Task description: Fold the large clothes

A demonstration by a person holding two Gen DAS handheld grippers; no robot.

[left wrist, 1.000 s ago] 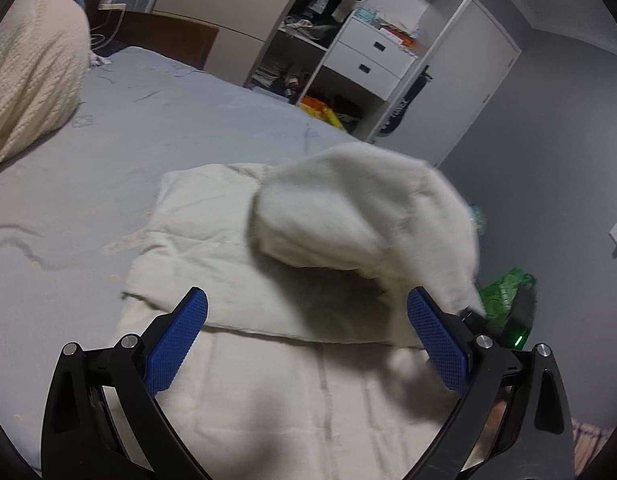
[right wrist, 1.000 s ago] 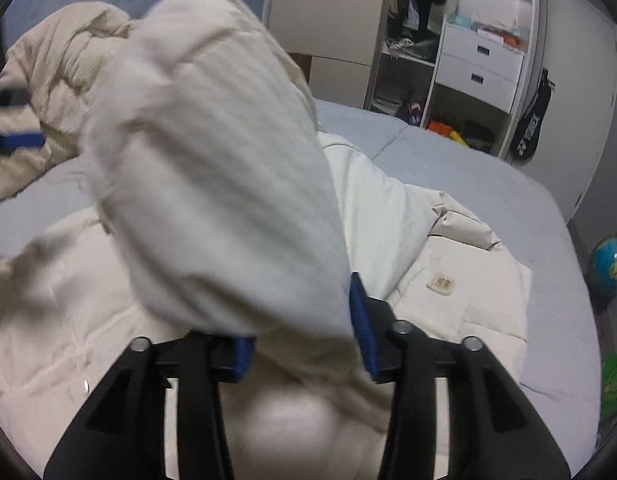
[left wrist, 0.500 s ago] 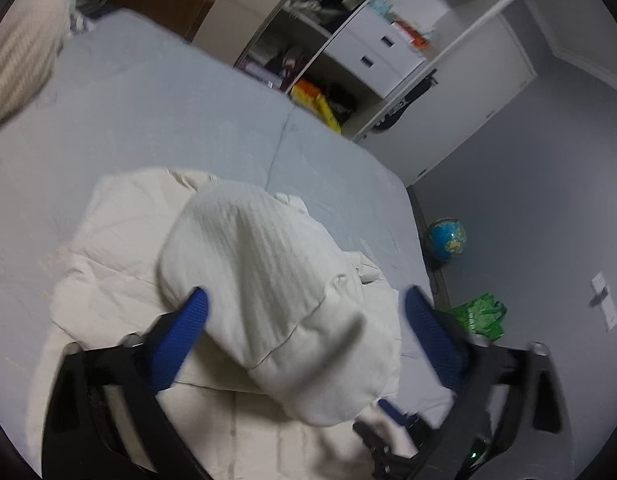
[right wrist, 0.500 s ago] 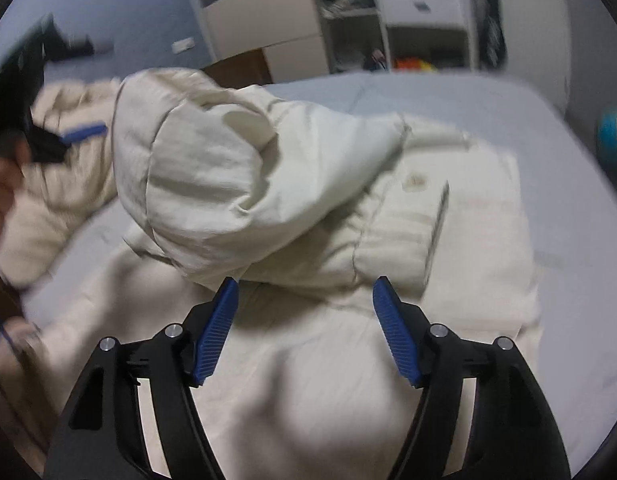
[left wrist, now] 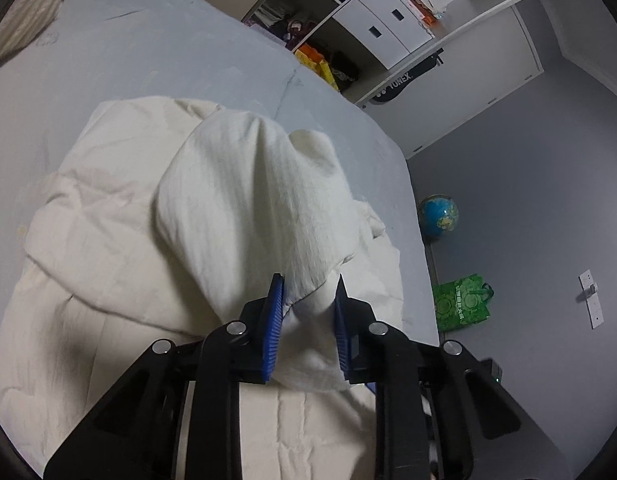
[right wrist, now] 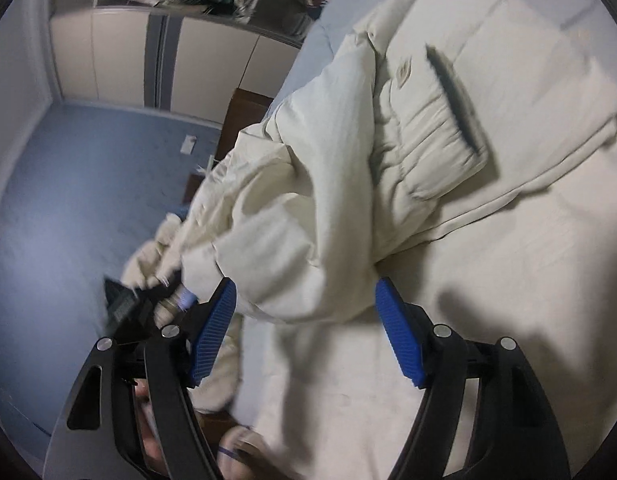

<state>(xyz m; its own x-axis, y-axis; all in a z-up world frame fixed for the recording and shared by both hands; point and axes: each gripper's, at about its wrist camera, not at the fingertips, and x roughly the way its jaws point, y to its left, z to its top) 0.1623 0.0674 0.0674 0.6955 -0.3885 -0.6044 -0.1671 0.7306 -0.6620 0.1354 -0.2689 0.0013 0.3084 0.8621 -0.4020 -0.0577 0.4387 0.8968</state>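
A large cream padded jacket (left wrist: 88,240) lies spread on the grey bed (left wrist: 148,60). My left gripper (left wrist: 308,312) is shut on the jacket's puffy sleeve (left wrist: 244,200) and holds its end raised over the jacket's body. In the right wrist view the same sleeve (right wrist: 308,240) hangs just in front of my right gripper (right wrist: 304,320), which is open and empty. The left gripper shows there at the left (right wrist: 124,304), blurred. The jacket's body with a pocket flap (right wrist: 448,92) and a small label lies beyond.
A white wardrobe with drawers (left wrist: 388,28) and cluttered shelves stands past the bed. A globe (left wrist: 438,216) and a green bag (left wrist: 462,304) sit on the floor at the right of the bed. Another cream cloth (left wrist: 24,20) lies at the bed's far left.
My right gripper let go of the sleeve and opened. My left gripper moved in and closed on the sleeve's end. The right wrist view has tilted sharply.
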